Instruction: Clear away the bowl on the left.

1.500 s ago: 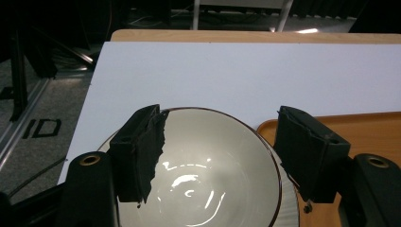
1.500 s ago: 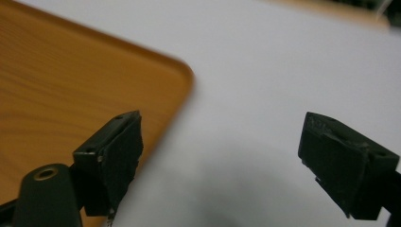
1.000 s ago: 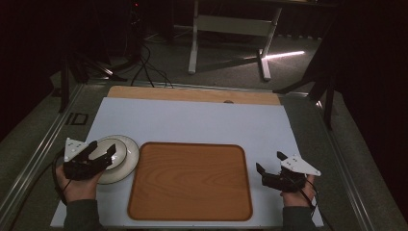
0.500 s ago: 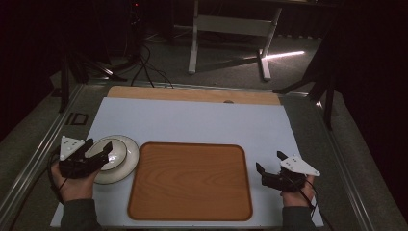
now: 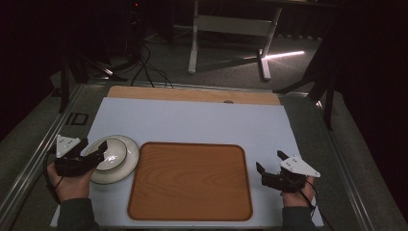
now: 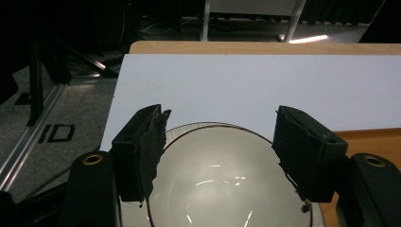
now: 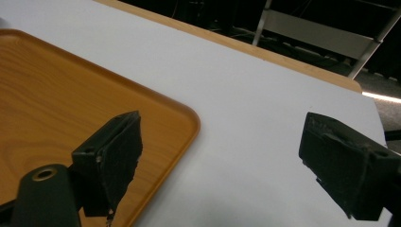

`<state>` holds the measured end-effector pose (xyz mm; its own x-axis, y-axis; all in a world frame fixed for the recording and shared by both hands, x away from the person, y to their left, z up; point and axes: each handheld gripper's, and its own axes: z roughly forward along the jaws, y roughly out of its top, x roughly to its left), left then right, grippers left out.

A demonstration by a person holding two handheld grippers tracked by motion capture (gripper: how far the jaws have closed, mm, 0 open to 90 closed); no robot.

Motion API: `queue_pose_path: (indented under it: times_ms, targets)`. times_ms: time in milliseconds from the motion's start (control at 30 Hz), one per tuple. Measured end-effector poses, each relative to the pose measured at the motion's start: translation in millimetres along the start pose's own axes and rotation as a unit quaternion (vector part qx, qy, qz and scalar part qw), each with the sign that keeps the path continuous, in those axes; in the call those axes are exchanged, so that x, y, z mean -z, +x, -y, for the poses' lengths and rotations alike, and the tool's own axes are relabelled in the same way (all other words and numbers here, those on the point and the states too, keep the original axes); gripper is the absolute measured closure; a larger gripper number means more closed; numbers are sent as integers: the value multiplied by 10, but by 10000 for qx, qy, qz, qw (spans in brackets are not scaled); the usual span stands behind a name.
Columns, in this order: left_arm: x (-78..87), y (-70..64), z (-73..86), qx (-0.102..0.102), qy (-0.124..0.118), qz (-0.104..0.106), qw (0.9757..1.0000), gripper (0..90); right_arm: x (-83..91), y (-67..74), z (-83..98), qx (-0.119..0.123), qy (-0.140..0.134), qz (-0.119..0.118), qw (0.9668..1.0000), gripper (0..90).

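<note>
The person's left gripper sits at the near left of the table, its jaws spread wide on either side of a white bowl with nothing clamped between them; from the left gripper view the bowl lies between the two black jaws, its thin dark rim curving from one to the other, though I cannot tell whether either pad actually touches it. The bowl stands in a white plate on the pale mat, just beside the left edge of the wooden tray. That tray lies flat in the near middle of the mat, bare on top. Over on the near right, the right gripper is held in the person's hand past the tray's right edge, well apart from the bowl, jaws parted and holding nothing. In the right gripper view one jaw hangs over the tray's rounded corner and the other over bare mat.
</note>
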<state>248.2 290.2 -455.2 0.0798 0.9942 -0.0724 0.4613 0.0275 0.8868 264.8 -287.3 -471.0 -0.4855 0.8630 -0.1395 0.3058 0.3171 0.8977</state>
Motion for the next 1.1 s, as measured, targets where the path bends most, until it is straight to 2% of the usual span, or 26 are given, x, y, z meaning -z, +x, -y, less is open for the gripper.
queue_pose_path:
  times_ms: [267, 333, 1033, 1100]
  targets:
    - [-52, 21, 12, -29, 61, -92, 9999, 347, 7, 2, -1, 15, -20, 26, 10000, 138]
    - [-99, 54, 41, 25, 171, -113, 9998, 347, 5, 2, -1, 16, -26, 33, 10000, 138]
    - [-250, 230, 114, 318, 400, -259, 9984, 345, 5, 2, -1, 58, -57, 74, 9999, 138]
    - [-275, 251, 129, 402, 447, -263, 9978, 344, 6, 2, -1, 61, -60, 78, 9999, 138]
